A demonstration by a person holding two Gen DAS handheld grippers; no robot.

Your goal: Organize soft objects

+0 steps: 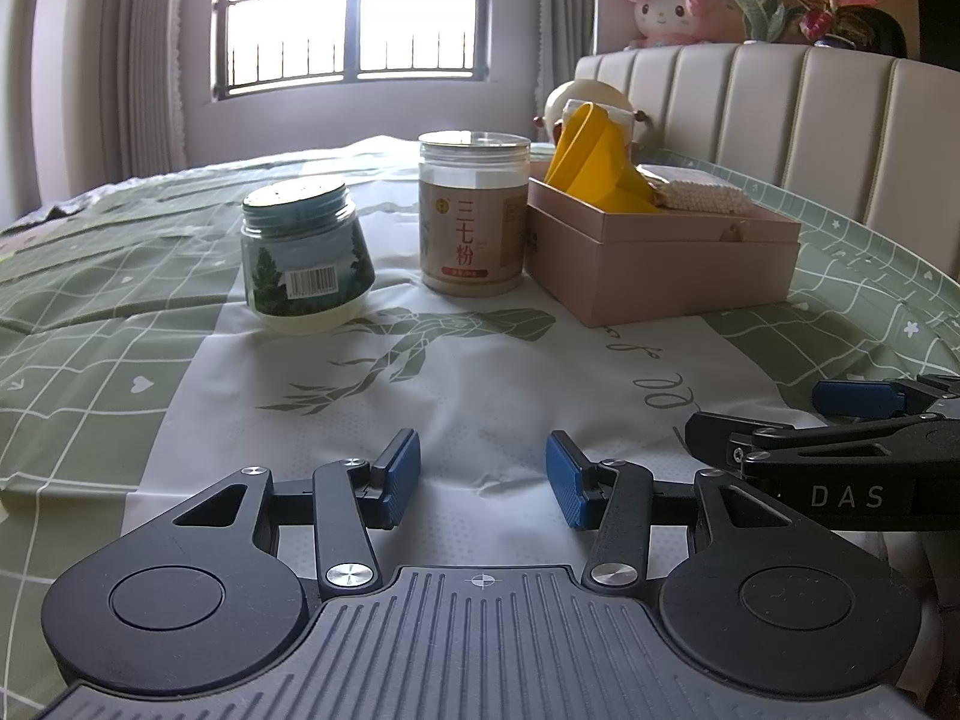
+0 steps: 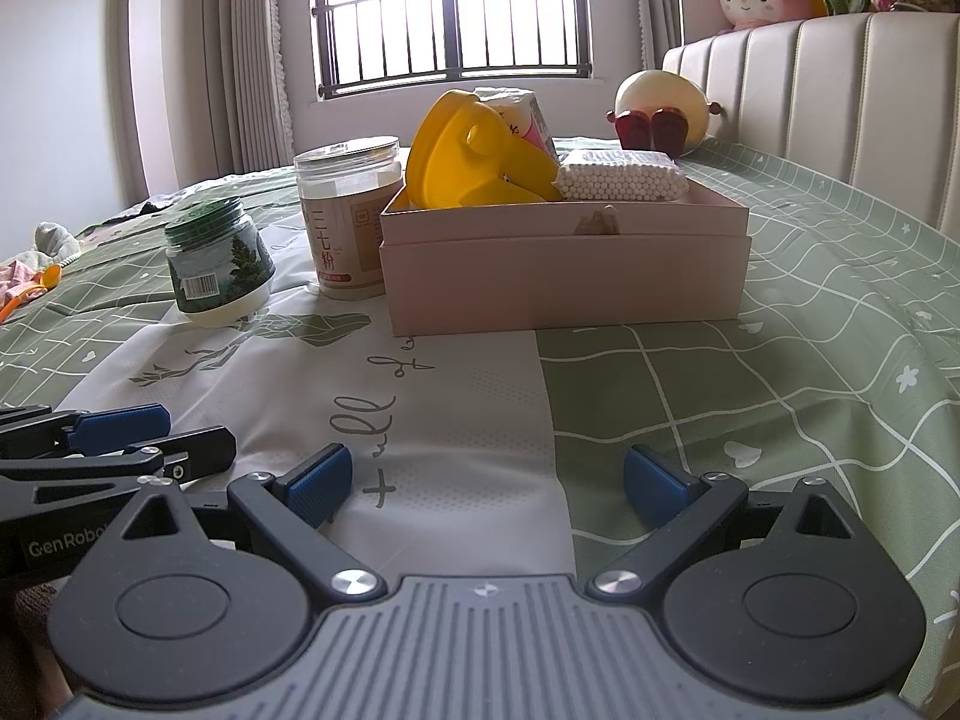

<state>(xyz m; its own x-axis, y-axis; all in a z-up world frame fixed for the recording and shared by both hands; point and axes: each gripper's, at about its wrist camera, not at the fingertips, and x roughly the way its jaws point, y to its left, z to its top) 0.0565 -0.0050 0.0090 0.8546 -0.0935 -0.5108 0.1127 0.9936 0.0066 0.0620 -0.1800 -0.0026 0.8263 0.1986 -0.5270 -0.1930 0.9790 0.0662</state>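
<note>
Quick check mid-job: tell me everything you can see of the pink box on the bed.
The pink box is a rectangular, matte, cardboard-looking box sitting flat on the bedspread, open-topped, its upper section slightly overhanging the base. Inside are a yellow item, a pack of cotton swabs and a small carton behind them. The tall clear jar stands close at its left. Neither gripper touches it.

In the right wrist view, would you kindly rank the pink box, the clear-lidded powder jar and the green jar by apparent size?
1. pink box, clearly largest.
2. powder jar.
3. green jar.
The jars look close in size; the powder jar is taller, the green one squatter and slightly nearer, so their order is unsure.
</note>
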